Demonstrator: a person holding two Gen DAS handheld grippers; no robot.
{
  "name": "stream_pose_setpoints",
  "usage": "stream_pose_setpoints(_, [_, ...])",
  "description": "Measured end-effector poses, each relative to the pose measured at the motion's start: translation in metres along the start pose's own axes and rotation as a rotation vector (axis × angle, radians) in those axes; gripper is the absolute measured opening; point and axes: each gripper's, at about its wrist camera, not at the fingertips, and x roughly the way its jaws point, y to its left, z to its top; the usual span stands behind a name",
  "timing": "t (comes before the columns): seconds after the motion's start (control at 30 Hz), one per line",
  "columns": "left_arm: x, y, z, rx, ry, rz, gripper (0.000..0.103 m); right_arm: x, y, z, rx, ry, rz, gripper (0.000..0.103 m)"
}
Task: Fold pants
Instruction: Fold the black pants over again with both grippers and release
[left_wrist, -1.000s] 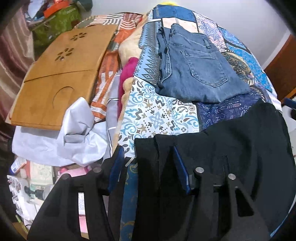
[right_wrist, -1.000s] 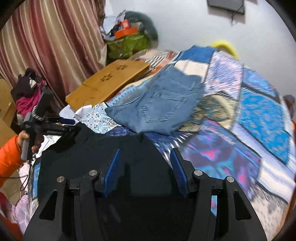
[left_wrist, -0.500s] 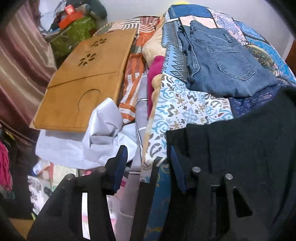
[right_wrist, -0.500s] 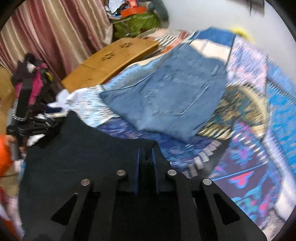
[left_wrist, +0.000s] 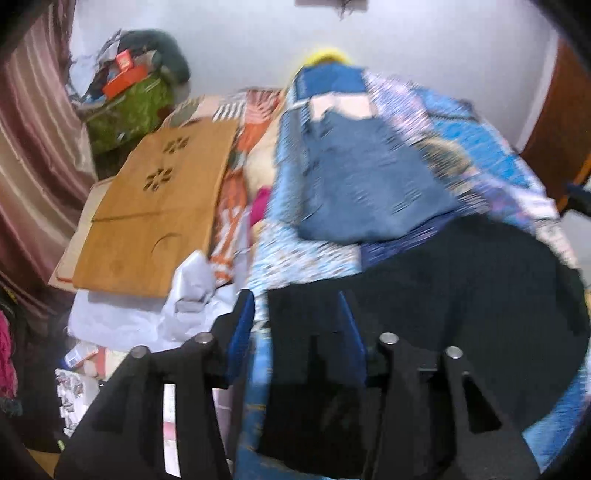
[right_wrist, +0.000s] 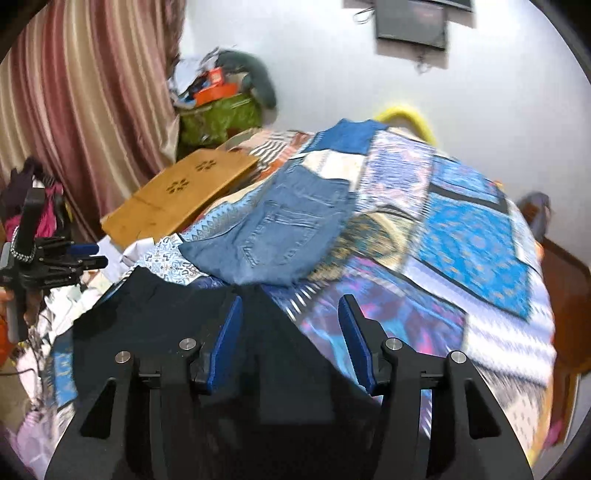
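Black pants (left_wrist: 461, 295) lie folded on the near part of the patchwork bed cover (left_wrist: 491, 162); they also show in the right wrist view (right_wrist: 159, 317). My left gripper (left_wrist: 297, 328) is open at the pants' left edge, its jaws standing apart around the cloth corner. My right gripper (right_wrist: 290, 332) is open and empty above the pants' far right corner. The left gripper also shows in the right wrist view (right_wrist: 83, 256), off the bed's left side.
Folded blue jeans (right_wrist: 280, 232) lie on the cover beyond the black pants. A wooden lap desk (left_wrist: 155, 214) lies at the left by a striped curtain (right_wrist: 81, 96). White cloth (left_wrist: 184, 295) and clutter hang off the bed's left edge. A green bag (right_wrist: 218, 118) stands by the wall.
My right gripper, shut on the black pants half a second ago, has opened and let go. Both grippers have tilted up, so more of the wall shows.
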Motion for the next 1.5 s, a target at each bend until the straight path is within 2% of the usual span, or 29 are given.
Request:
stream_pose_setpoints(0.2, [-0.048, -0.065, 0.008, 0.089, -0.088, -0.080, 0.059, -0.075, -0.024, -0.052, 0.075, -0.062, -0.107, 0.059])
stream_pose_setpoints(0.27, [-0.056, -0.088, 0.008, 0.131, -0.100, -0.104, 0.060, -0.092, -0.031, -0.070, 0.097, -0.072, -0.149, 0.060])
stream_pose_setpoints(0.3, [-0.059, -0.103, 0.006, 0.161, -0.102, -0.117, 0.064, -0.099, -0.035, -0.079, 0.109, -0.076, -0.163, 0.063])
stream_pose_setpoints(0.37, [-0.058, -0.126, 0.000, 0.206, -0.100, -0.132, 0.071, -0.116, -0.042, -0.100, 0.149, -0.088, -0.203, 0.068])
stream_pose_setpoints(0.5, [-0.035, -0.170, -0.031, 0.328, -0.017, -0.121, 0.071, -0.139, -0.061, -0.145, 0.252, -0.076, -0.261, 0.069])
stream_pose_setpoints(0.63, [-0.010, -0.186, -0.065, 0.371, 0.082, -0.097, 0.071, -0.145, -0.076, -0.183, 0.364, -0.037, -0.295, 0.069])
stream_pose_setpoints(0.7, [-0.013, -0.185, -0.077, 0.335, 0.057, -0.083, 0.071, -0.145, -0.080, -0.199, 0.409, -0.017, -0.307, 0.069])
stream_pose_setpoints(0.77, [-0.017, -0.184, -0.083, 0.317, 0.076, -0.095, 0.071, -0.144, -0.083, -0.214, 0.451, 0.006, -0.324, 0.069])
stream_pose_setpoints(0.87, [-0.029, -0.184, -0.087, 0.347, 0.081, -0.096, 0.071, -0.145, -0.084, -0.236, 0.511, 0.017, -0.327, 0.069])
stream_pose_setpoints(0.97, [-0.038, -0.186, -0.079, 0.347, 0.073, -0.094, 0.071, -0.147, -0.086, -0.258, 0.590, 0.006, -0.305, 0.069])
stream_pose_setpoints(1.1, [-0.049, -0.200, -0.054, 0.291, 0.056, -0.200, 0.071, -0.140, -0.093, -0.273, 0.681, -0.005, -0.254, 0.069])
stream_pose_setpoints(1.3, [-0.038, -0.249, -0.032, 0.309, 0.074, -0.278, 0.071, -0.134, -0.108, -0.291, 0.799, -0.031, -0.222, 0.069])
stream_pose_setpoints(1.43, [-0.022, -0.278, -0.032, 0.353, 0.097, -0.277, 0.071, -0.134, -0.121, -0.304, 0.882, -0.057, -0.265, 0.069])
stream_pose_setpoints(1.5, [-0.014, -0.293, -0.035, 0.380, 0.110, -0.275, 0.065, -0.131, -0.128, -0.310, 0.922, -0.057, -0.251, 0.069])
